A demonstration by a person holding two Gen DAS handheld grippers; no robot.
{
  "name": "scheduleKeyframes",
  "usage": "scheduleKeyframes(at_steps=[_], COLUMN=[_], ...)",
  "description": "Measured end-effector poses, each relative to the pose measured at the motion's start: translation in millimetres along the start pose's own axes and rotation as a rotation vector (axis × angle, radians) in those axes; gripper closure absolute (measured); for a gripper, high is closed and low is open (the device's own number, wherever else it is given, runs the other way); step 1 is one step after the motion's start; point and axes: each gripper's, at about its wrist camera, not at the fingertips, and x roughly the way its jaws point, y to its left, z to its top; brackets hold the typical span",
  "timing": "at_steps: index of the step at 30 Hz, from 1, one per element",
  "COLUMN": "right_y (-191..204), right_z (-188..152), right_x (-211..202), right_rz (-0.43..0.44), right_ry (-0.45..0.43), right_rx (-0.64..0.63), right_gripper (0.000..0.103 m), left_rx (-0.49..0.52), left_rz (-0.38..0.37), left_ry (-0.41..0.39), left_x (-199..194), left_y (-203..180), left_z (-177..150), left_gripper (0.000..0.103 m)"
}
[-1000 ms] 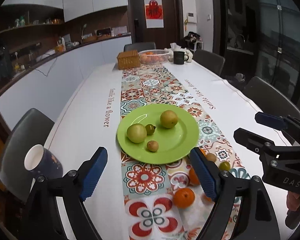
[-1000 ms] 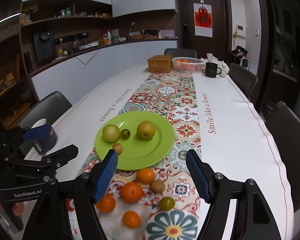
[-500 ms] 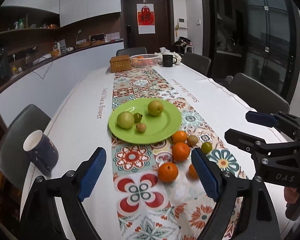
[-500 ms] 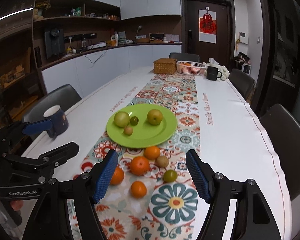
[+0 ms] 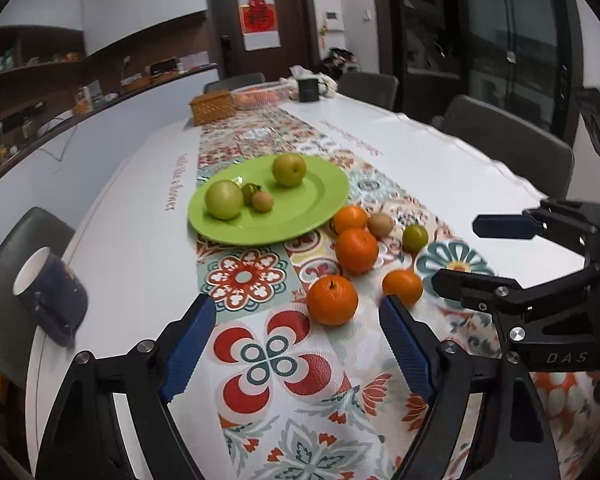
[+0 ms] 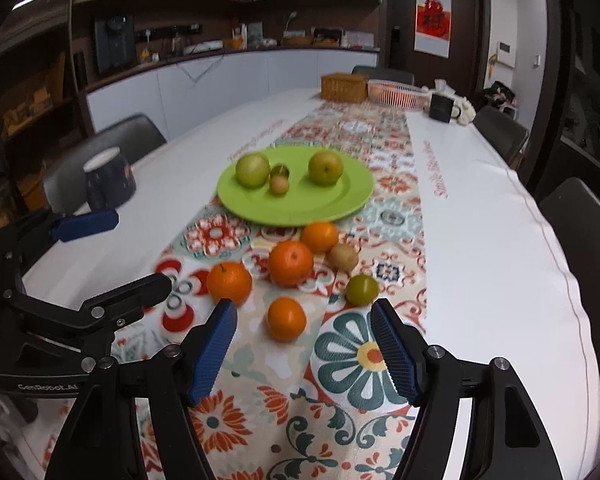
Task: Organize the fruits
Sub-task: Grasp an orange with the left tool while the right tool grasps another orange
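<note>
A green plate [image 5: 316, 204] [image 6: 340, 200] on the patterned runner holds two pears [image 5: 224, 200], a small green fruit and a small brown fruit. Several oranges [image 5: 332, 300] [image 6: 286, 318], a kiwi [image 6: 343, 257] and a green fruit [image 6: 362, 289] lie on the runner in front of the plate. My left gripper [image 5: 296, 344] is open and empty, just short of the nearest orange. My right gripper [image 6: 304, 348] is open and empty, just short of the small front orange. Each gripper also shows in the other's view.
A dark blue mug [image 5: 52, 296] [image 6: 109, 178] stands near the table's left edge. A wicker box [image 6: 344, 87], a white basket [image 6: 398, 92] and a black mug [image 6: 442, 107] stand at the far end. Chairs surround the table.
Both grippers have pulled back from the plate toward the near end of the table. The loose oranges now lie just ahead of the fingers. Both stay open.
</note>
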Motion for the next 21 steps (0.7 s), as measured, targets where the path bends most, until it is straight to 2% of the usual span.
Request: scheduleKeyframes(at_steps=[6, 11, 21], right_y=[0, -1, -8], right_z=[-7, -10, -3], right_x=[26, 45, 64], right_rz=[0.030, 0.055, 0.087], right_ry=[0.074, 0.134, 0.168], right_rx=[-0.019, -0.025, -0.012], right_gripper=[0.045, 0.052, 0.057], left_rx=[0.051, 0.050, 0.011], left_rz=[-0.062, -0.091, -0.102], left_ry=[0.061, 0.100, 0.127], left_x=[27, 43, 59], left_y=[-4, -5, -1], left_z=[-3, -4, 6], left_gripper=[0.021, 0.022, 0.026])
